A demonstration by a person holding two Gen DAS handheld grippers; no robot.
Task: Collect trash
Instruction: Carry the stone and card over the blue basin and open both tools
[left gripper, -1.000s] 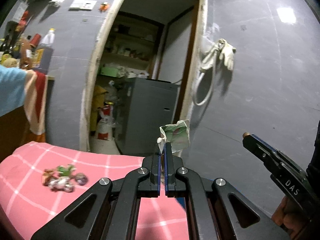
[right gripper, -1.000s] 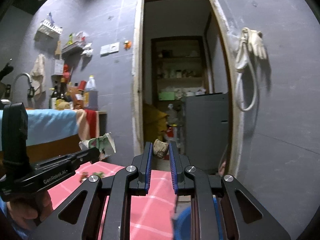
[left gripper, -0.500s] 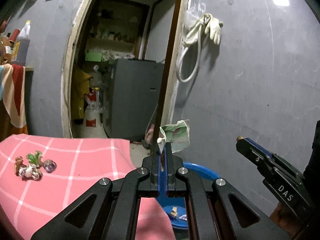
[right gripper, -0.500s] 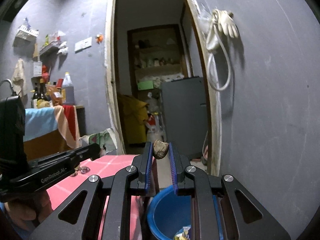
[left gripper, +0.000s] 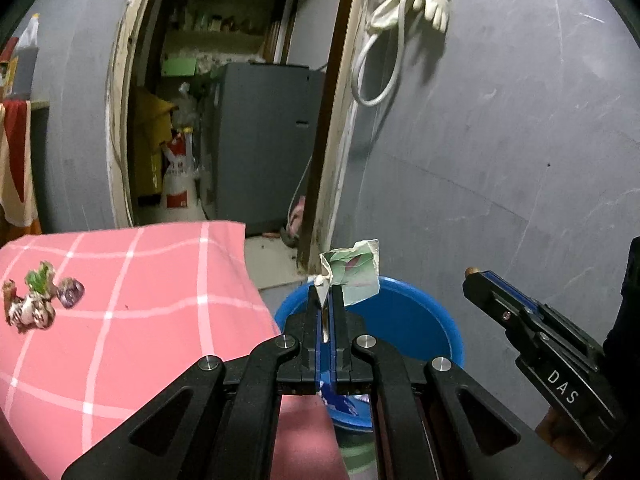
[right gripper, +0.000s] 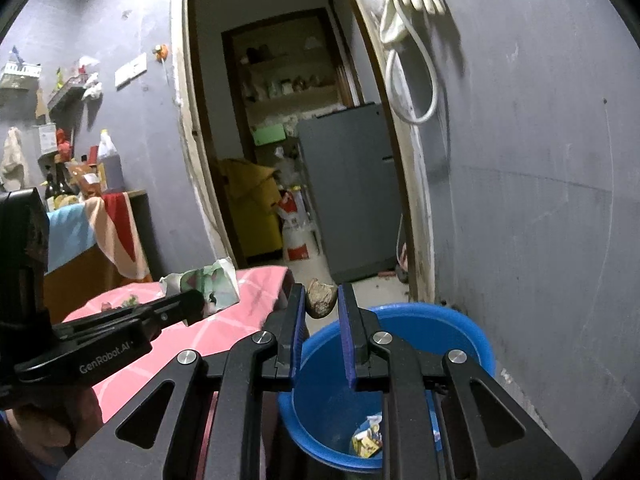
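Observation:
My left gripper [left gripper: 327, 294] is shut on a crumpled green-and-white paper wrapper [left gripper: 354, 276], held over the near rim of a blue bucket [left gripper: 420, 316]. My right gripper [right gripper: 321, 300] is shut on a small brown crumpled lump of trash [right gripper: 320, 298], above the left rim of the blue bucket [right gripper: 460, 332]. Trash scraps [right gripper: 368, 440] lie in the bucket's bottom. In the left wrist view the right gripper [left gripper: 474, 276] shows at the right; in the right wrist view the left gripper [right gripper: 192, 300] with its wrapper [right gripper: 212, 284] shows at the left. A small heap of wrappers [left gripper: 38, 300] lies on the pink checked tablecloth [left gripper: 152, 300].
The bucket stands on the floor between the table's corner and a grey wall [left gripper: 500, 160]. A doorway [left gripper: 240, 120] behind leads to a storeroom with a grey fridge [left gripper: 264, 140]. A glove and hose [left gripper: 404, 12] hang on the wall. A counter with bottles [right gripper: 80, 176] is at the left.
Both grippers have swung right and sunk, from over the pink table to over the blue bucket, each still holding its piece of trash. The bucket has come into view.

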